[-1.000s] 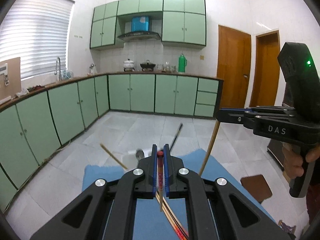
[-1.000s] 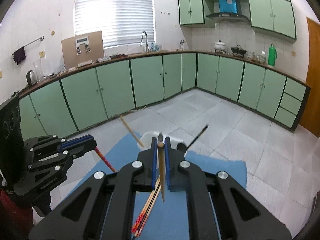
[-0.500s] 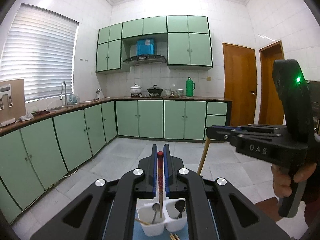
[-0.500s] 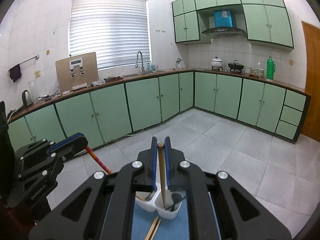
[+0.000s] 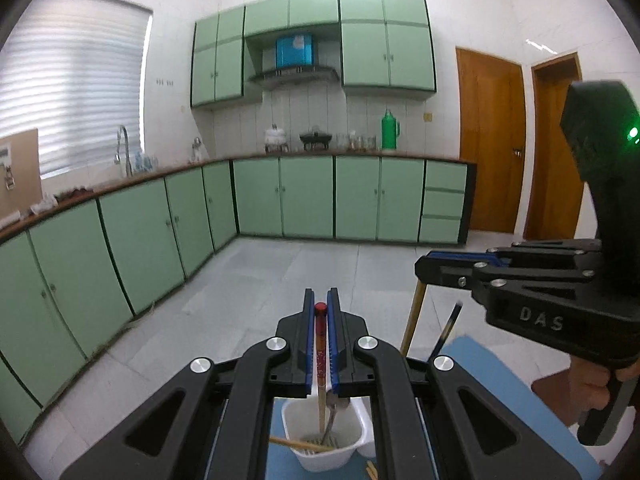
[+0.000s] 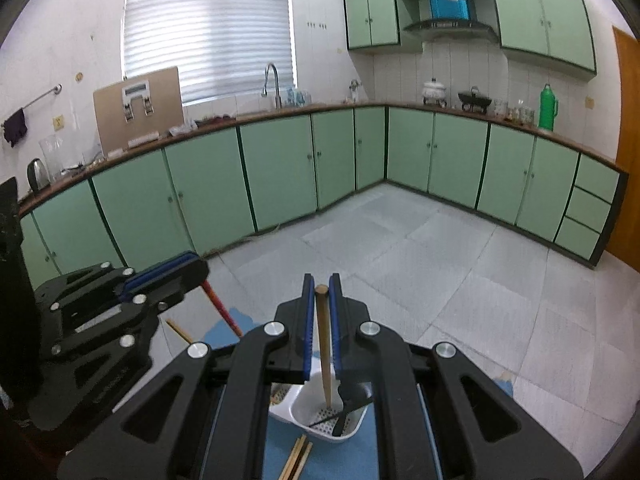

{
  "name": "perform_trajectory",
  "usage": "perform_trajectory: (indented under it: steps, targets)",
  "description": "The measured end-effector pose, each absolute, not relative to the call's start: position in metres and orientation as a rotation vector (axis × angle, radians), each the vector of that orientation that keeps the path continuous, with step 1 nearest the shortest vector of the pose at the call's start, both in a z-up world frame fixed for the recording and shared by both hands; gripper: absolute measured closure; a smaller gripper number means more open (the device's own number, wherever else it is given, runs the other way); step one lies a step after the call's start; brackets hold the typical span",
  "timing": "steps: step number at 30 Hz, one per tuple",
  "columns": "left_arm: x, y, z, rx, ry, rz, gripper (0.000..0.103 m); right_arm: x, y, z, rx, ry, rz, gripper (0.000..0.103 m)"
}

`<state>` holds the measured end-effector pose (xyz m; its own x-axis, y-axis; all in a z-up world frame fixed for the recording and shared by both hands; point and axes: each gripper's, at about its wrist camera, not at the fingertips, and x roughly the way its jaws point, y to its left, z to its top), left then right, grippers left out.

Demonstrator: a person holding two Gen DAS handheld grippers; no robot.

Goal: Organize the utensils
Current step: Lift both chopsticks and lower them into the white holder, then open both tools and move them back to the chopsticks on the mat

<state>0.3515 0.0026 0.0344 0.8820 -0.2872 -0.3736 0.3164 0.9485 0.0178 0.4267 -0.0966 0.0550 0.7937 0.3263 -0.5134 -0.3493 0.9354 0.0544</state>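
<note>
We hold both grippers side by side, tilted gently downward. Our left gripper (image 5: 321,344) is clamped tight, jaws nearly touching. Our right gripper (image 6: 321,332) is likewise closed, with our hand (image 5: 592,396) wrapped around its handle.

The right gripper (image 6: 322,300) was clamped on a plain wooden chopstick (image 6: 325,344), whose lower end hung inside a white perforated holder (image 6: 316,420) on a blue mat (image 6: 340,460). A black utensil (image 6: 348,404) lay in the holder. Loose chopsticks (image 6: 297,458) rested on the mat just beside it. The left gripper (image 6: 188,270), at left, gripped a red chopstick (image 6: 222,308).
</note>
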Motion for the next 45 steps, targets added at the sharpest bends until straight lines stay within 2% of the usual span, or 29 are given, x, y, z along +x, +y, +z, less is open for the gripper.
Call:
perform_trajectory:
  steps: [3, 4, 6, 8, 10, 12, 13, 15, 16, 20, 31, 45]
  targets:
    - [0.351, 0.006, 0.023, 0.064, 0.41, -0.308, 0.096, 0.427, -0.097, 0.04, -0.037, 0.574, 0.356, 0.093]
    - [0.35, 0.007, 0.022, 0.059, 0.411, -0.31, 0.091, 0.425, -0.098, 0.037, -0.036, 0.575, 0.349, 0.091]
    - [0.342, 0.011, 0.025, 0.055, 0.405, -0.306, 0.086, 0.419, -0.104, 0.037, -0.02, 0.565, 0.333, 0.075]
    - [0.333, 0.015, 0.03, 0.052, 0.391, -0.303, 0.079, 0.411, -0.11, 0.042, -0.007, 0.541, 0.313, 0.067]
    - [0.317, 0.021, 0.037, 0.042, 0.374, -0.292, 0.063, 0.402, -0.116, 0.049, -0.009, 0.518, 0.291, 0.059]
    - [0.3, 0.025, 0.042, 0.032, 0.347, -0.292, 0.053, 0.387, -0.124, 0.058, -0.008, 0.481, 0.257, 0.036]
    - [0.29, 0.027, 0.045, 0.032, 0.338, -0.284, 0.044, 0.379, -0.129, 0.06, -0.002, 0.462, 0.249, 0.033]
    - [0.268, 0.031, 0.045, 0.033, 0.325, -0.261, 0.032, 0.358, -0.138, 0.065, 0.021, 0.431, 0.249, 0.017]
    - [0.258, 0.033, 0.045, 0.027, 0.32, -0.259, 0.025, 0.35, -0.142, 0.065, 0.032, 0.421, 0.245, 0.015]
    - [0.22, 0.041, 0.028, -0.013, 0.336, -0.27, 0.018, 0.304, -0.152, 0.054, 0.046, 0.379, 0.237, 0.006]
    - [0.154, 0.04, -0.057, -0.013, 0.494, -0.261, 0.013, 0.219, -0.139, -0.037, 0.031, 0.5, 0.218, 0.005]
    - [0.131, 0.026, -0.15, 0.07, 0.704, -0.233, 0.013, 0.182, -0.125, -0.146, 0.061, 0.732, 0.181, 0.006]
